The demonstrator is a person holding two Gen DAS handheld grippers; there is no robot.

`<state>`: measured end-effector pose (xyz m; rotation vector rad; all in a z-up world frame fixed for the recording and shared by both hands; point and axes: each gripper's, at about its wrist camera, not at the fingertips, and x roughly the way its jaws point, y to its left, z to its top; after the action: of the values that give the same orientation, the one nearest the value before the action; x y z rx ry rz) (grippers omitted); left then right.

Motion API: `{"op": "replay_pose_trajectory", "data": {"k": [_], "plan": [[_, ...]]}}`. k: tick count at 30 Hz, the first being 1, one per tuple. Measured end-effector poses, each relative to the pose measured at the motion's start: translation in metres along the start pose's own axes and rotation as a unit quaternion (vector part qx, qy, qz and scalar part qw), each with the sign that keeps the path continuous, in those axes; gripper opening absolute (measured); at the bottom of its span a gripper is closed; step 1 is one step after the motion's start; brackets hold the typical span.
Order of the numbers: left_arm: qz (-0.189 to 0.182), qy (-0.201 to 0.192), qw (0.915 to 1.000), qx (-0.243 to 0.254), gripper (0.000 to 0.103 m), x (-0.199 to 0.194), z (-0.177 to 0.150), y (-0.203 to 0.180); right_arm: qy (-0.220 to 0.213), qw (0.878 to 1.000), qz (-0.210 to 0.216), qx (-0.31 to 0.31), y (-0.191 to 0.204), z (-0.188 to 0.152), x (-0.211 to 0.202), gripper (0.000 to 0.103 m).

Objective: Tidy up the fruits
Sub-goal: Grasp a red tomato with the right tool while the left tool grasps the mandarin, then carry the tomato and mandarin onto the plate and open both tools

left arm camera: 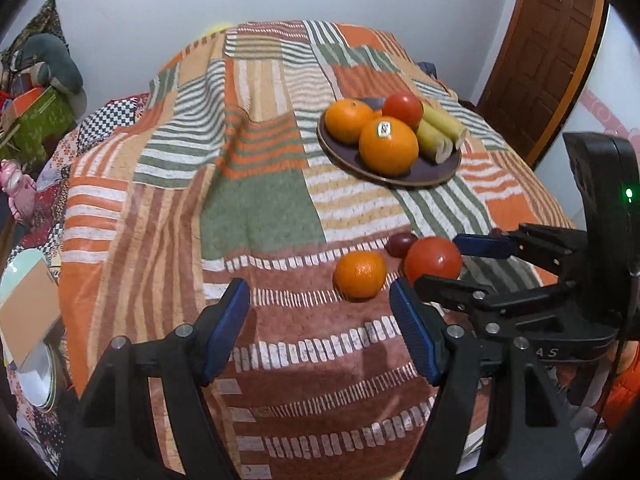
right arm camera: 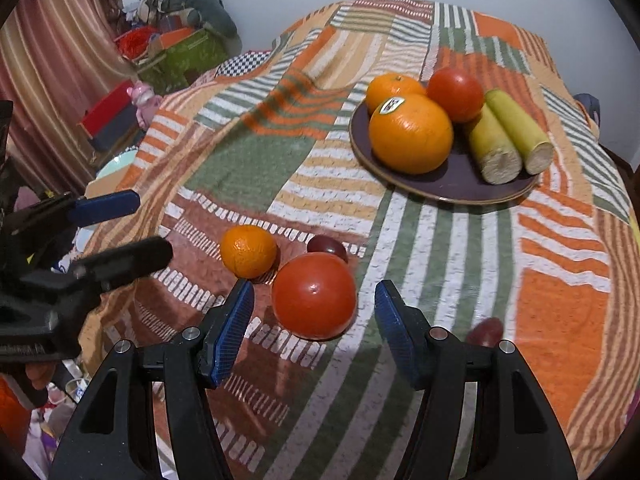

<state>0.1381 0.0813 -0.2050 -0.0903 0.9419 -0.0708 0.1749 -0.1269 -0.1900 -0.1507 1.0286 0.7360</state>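
Both tools released, nothing gripped. Right tool (right arm camera: 314, 304) hangs with its blue pads either side of the loose tomato (right arm camera: 314, 296), not pressing it. Left tool (left arm camera: 320, 320) hangs over bare striped blanket (left arm camera: 260, 208), small orange (left arm camera: 359, 275) just ahead to its right. Dark plum (right arm camera: 326, 246) sits behind the tomato. Plate (right arm camera: 452, 188) holds two oranges, a tomato, two yellow-green stalk pieces

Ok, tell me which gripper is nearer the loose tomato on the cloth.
Right. The right gripper is open with the loose tomato just ahead of its fingers, untouched. The left gripper is open off to the tomato's left.
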Motion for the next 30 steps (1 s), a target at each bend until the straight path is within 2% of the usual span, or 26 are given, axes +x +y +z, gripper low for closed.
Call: {"op": "replay_pose_trajectory", "data": {"k": [3, 8, 16, 23, 25, 26, 30], "plan": [[-0.01, 0.01, 0.9999, -0.001, 0.072, 0.008, 0.0, -0.001, 0.01, 1.0, 0.008, 0.002, -0.002, -0.001, 0.006, 0.059], [-0.024, 0.022, 0.9995, -0.001, 0.072, 0.021, 0.003, -0.005, 0.019, 1.0, 0.022, -0.004, -0.005, -0.004, 0.01, 0.042], [-0.036, 0.037, 0.9986, 0.008, 0.057, 0.041, 0.006, -0.015, 0.008, 1.0, 0.022, -0.007, -0.01, -0.006, -0.004, 0.041], [-0.04, 0.05, 0.9979, 0.006, 0.052, 0.06, 0.009, -0.021, -0.02, 1.0, 0.013, 0.016, -0.036, -0.004, -0.031, 0.041], [-0.044, 0.055, 0.9975, 0.001, 0.04, 0.065, 0.01, -0.02, -0.029, 0.999, 0.007, 0.028, -0.047, -0.003, -0.038, 0.041], [-0.044, 0.057, 0.9974, 0.0, 0.038, 0.067, 0.01, -0.02, -0.032, 0.999, 0.005, 0.032, -0.051, -0.004, -0.039, 0.041], [-0.044, 0.055, 0.9975, 0.0, 0.038, 0.068, 0.013, -0.02, -0.041, 0.998, -0.009, 0.05, -0.067, -0.003, -0.045, 0.041]]}}
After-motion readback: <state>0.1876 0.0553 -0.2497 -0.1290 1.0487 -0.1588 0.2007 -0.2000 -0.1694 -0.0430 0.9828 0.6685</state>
